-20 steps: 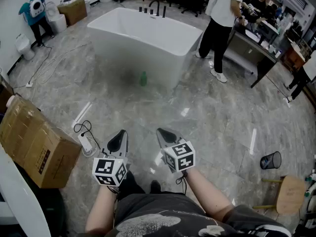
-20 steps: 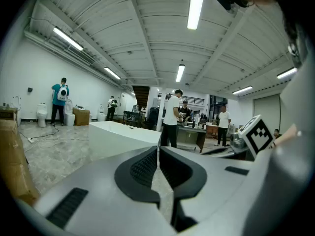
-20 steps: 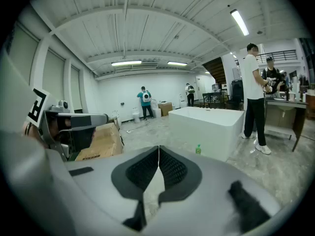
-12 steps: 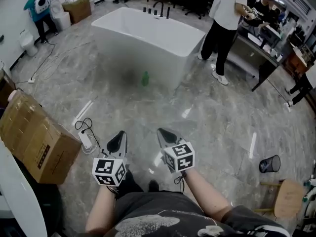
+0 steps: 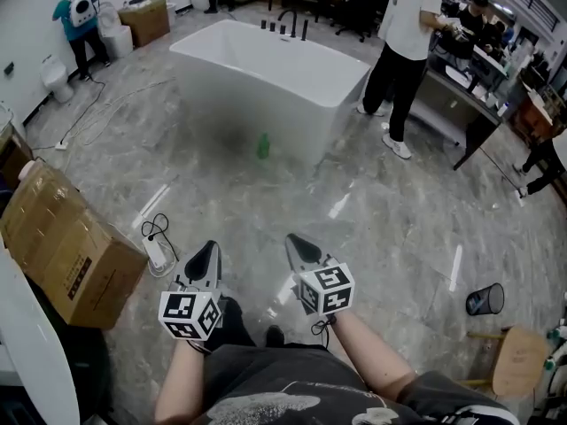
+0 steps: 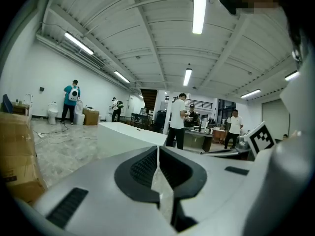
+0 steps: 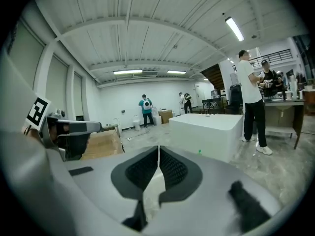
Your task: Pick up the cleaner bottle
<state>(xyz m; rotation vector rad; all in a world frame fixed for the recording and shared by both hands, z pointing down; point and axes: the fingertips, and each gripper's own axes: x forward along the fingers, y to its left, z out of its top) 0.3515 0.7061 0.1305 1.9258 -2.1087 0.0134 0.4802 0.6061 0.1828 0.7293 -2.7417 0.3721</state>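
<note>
The cleaner bottle (image 5: 263, 146), small and green, stands on the marble floor against the near side of a white bathtub (image 5: 266, 69). In the right gripper view the bottle (image 7: 199, 152) is a tiny green speck at the tub's foot. My left gripper (image 5: 205, 257) and right gripper (image 5: 296, 243) are held side by side near my lap, well short of the bottle. Both pairs of jaws meet at the tips with nothing between them, the left gripper (image 6: 158, 147) and the right gripper (image 7: 159, 148) alike.
A cardboard box (image 5: 66, 244) sits at my left, with a power strip and cable (image 5: 158, 250) beside it. A person in white (image 5: 400, 56) stands right of the tub by a desk. A black bin (image 5: 485, 298) and a wooden stool (image 5: 517, 359) are at right.
The view has crept forward: the tub and bottle sit slightly lower in the head view. The left gripper has dropped a little toward my lap. Both grippers stay shut.
</note>
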